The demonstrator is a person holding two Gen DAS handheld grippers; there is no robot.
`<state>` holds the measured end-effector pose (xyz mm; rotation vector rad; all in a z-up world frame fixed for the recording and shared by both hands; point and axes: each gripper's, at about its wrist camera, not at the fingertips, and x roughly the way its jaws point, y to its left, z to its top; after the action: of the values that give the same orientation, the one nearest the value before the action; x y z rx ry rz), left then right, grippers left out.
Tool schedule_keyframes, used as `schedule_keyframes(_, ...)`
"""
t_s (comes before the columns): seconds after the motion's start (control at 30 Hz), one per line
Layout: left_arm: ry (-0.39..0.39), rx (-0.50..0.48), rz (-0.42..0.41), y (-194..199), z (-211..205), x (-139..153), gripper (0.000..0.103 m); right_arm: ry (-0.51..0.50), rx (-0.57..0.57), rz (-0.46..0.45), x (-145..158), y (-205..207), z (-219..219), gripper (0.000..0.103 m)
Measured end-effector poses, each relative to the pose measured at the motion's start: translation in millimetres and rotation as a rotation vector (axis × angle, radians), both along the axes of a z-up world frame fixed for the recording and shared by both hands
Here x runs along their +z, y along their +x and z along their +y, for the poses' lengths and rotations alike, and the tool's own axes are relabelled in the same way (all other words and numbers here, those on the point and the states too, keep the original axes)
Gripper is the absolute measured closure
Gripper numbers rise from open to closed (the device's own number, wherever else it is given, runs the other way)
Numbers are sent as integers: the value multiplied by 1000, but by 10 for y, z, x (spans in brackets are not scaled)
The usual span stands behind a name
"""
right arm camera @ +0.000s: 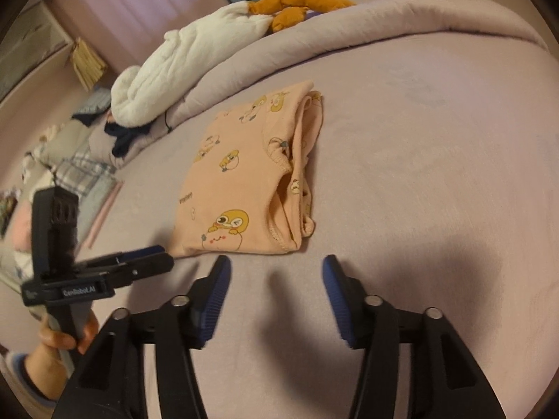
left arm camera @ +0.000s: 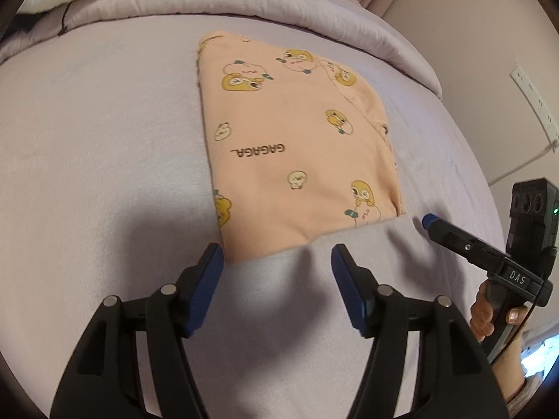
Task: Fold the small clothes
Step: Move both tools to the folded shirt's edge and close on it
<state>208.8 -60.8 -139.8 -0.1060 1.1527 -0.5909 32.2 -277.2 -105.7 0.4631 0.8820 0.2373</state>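
Note:
A small peach garment (left arm camera: 297, 146) printed with yellow cartoon birds lies folded flat on the lilac bed sheet (left arm camera: 87, 139). My left gripper (left arm camera: 276, 255) stands open just short of the garment's near edge, nothing between its blue pads (left arm camera: 206, 286). From the right wrist view the same garment (right arm camera: 244, 181) shows its stacked folded layers along the right side. My right gripper (right arm camera: 276, 265) is open too, hovering near the garment's near edge with empty jaws. Each gripper appears in the other's view: the right gripper (left arm camera: 428, 221) beside the garment's near right corner, the left gripper (right arm camera: 153, 253) by its near left corner.
A rolled lilac quilt (left arm camera: 244, 3) borders the far side of the bed, with a white plush (right arm camera: 181, 66) and an orange toy (right arm camera: 297, 7) on it. Checked and dark clothes (right arm camera: 87, 167) lie off the bed's left. A wall socket strip (left arm camera: 534, 101) is at right.

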Motion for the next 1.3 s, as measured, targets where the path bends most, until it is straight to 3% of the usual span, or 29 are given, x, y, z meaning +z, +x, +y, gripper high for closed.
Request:
schedule_keyframes(0.13,-12,31,13,102,44,-45,39,87,-32,26,-78,50,-114,37)
schedule_keyframes(0.5,-110,90,54,411,76,-157,37,259,-87,52,-243,319,-276,34)
schedule_keyframes(0.87,-115,67,33,628,-66,-167,35,263,-59,49,-265,723,-181,30)
schedule_keyframes(1.3,-129,51,14,745,-201,-203,23,236,-12,36,-294,986,-53,30)
